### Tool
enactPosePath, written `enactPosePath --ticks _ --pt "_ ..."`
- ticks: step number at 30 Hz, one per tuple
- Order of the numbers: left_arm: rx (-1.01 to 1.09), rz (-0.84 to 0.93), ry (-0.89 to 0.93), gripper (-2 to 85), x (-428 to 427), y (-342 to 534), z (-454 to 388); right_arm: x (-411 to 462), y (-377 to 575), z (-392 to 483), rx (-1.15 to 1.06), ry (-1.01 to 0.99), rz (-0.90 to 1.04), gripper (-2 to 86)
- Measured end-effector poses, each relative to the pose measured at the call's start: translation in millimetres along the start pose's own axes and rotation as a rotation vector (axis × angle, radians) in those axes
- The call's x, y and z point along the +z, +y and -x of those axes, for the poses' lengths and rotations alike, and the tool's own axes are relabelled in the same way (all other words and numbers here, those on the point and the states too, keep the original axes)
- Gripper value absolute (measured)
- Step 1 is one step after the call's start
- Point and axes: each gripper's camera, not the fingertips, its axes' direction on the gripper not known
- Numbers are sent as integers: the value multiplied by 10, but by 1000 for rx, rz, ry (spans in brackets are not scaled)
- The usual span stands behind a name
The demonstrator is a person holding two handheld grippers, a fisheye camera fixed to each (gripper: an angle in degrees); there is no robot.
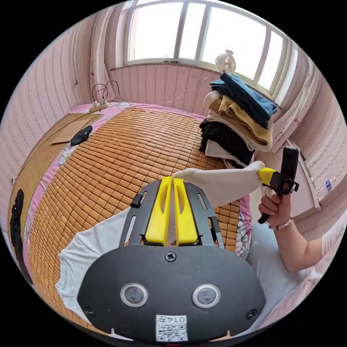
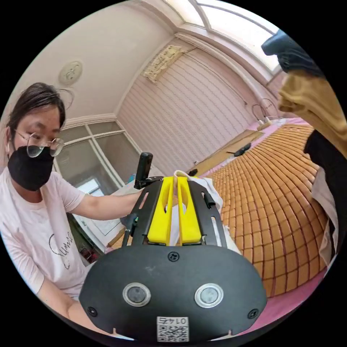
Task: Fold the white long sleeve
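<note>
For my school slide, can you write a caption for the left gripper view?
Both grippers, left and right, pinch a white long sleeve taut above a bamboo mat.

Right tongs (image 2: 176, 179) clamped on white long sleeve (image 2: 211, 191) above bamboo mat (image 2: 274, 217).

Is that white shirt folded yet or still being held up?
Not folded: the white shirt stretches between both grippers' shut yellow jaws, its body trailing on the bamboo mat.
</note>
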Motion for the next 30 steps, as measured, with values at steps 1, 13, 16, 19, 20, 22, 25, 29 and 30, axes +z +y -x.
enactPosePath --ticks 1,13,16,19,20,22,25,29,30 --pt "-19 -42 -36 -10 -404 224 61 193 -96 240 -72 -81 37 11" --pt "-487 -111 -208 -10 -2054 2969 84 2242 595 1792 -175 -430 640 9" --pt "-551 -132 -185 -10 -2140 3295 73 2492 732 2064 -170 -451 723 9" --pt "-607 -160 -182 -8 -2230 3579 92 2743 821 2361 -212 -435 801 9" --pt "-622 -161 -179 -7 -2250 3634 103 2850 856 2491 -242 -427 831 9" --pt "-682 -155 -163 -1 -2342 3851 150 3032 927 2690 -288 -430 886 10" --pt "-748 -118 -170 23 -2502 4118 184 3388 1155 3074 -403 -421 1007 12" --pt "-781 -65 -198 34 -2753 4331 179 3779 1810 3677 -749 -318 1231 21" --pt "-775 -37 -199 35 -2819 4344 168 3808 1920 3744 -811 -281 1254 23"
